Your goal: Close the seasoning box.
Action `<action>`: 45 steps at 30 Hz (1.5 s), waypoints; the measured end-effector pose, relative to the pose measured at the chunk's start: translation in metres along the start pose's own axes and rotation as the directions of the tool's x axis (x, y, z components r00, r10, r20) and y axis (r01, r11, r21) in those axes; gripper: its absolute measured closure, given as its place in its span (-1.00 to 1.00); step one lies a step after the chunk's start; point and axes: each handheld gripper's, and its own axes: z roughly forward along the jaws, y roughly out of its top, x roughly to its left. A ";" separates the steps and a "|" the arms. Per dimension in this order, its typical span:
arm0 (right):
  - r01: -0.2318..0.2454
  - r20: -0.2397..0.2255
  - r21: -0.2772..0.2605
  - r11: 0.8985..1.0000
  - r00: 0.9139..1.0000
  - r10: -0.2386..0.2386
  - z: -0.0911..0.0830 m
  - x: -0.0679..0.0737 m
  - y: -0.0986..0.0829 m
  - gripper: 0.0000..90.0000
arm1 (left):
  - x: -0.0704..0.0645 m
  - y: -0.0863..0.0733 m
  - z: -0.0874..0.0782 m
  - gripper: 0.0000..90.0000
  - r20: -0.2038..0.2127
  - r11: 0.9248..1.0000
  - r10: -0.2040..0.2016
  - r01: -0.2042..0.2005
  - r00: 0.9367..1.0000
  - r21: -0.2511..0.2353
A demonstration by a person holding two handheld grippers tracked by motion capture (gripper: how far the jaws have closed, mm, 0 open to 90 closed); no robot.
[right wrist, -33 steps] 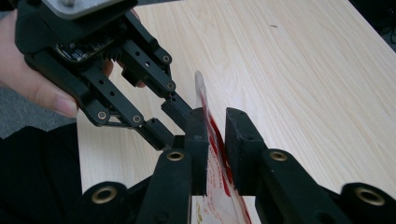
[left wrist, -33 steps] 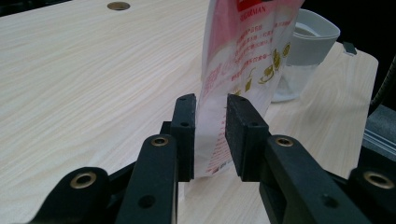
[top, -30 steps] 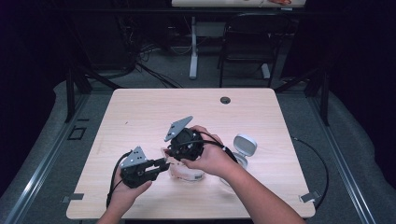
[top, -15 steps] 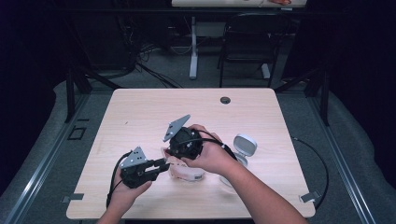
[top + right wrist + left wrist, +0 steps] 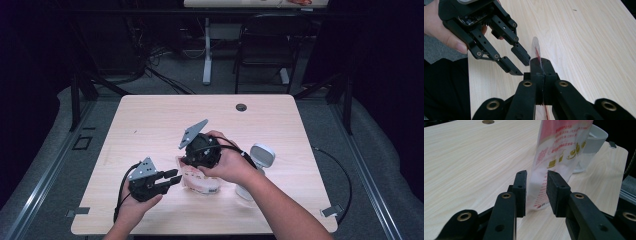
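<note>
pouch [image 5: 554,157] print facing left claw [image 5: 536,192] — right claw [image 5: 540,75] clamped edge-on

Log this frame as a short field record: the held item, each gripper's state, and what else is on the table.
held item: pink and white printed pouch, pinched at its edge
right gripper: jaws shut on the pouch
left gripper: jaws open, the pouch's lower corner between them, contact not clear
other item: white container beside the right forearm
surface: light wooden table

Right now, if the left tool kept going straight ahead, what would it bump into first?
Most likely the pink-and-white pouch: its lower edge sits right between the open jaws of the left tool, which seem not quite touching it. The right tool holds it.
</note>
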 end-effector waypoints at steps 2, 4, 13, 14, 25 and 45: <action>0.003 0.004 -0.006 1.000 1.000 -0.003 -0.003 -0.001 -0.003 1.00 | 0.000 0.000 0.000 0.52 -0.001 1.000 0.003 -0.003 1.000 0.002; -0.002 0.001 -0.015 1.000 1.000 0.002 -0.004 -0.001 -0.004 1.00 | 0.000 -0.001 0.001 0.50 0.000 1.000 0.005 -0.005 1.000 0.006; -0.004 -0.008 -0.032 0.999 1.000 0.004 -0.016 -0.002 -0.012 1.00 | -0.002 -0.001 0.005 0.35 0.017 0.999 0.017 -0.017 1.000 0.032; -0.005 -0.006 -0.034 0.999 1.000 0.005 -0.018 -0.002 -0.013 1.00 | -0.002 -0.001 0.006 0.33 0.020 0.999 0.019 -0.020 1.000 0.036; -0.006 -0.005 -0.082 0.997 1.000 0.006 -0.029 -0.001 -0.014 1.00 | -0.004 -0.002 0.010 0.21 0.041 0.999 0.015 -0.017 0.999 0.049; 0.023 -0.013 -0.120 0.993 1.000 -0.025 -0.044 0.004 -0.012 1.00 | -0.005 -0.006 0.022 0.16 0.104 0.996 0.048 -0.054 0.993 0.065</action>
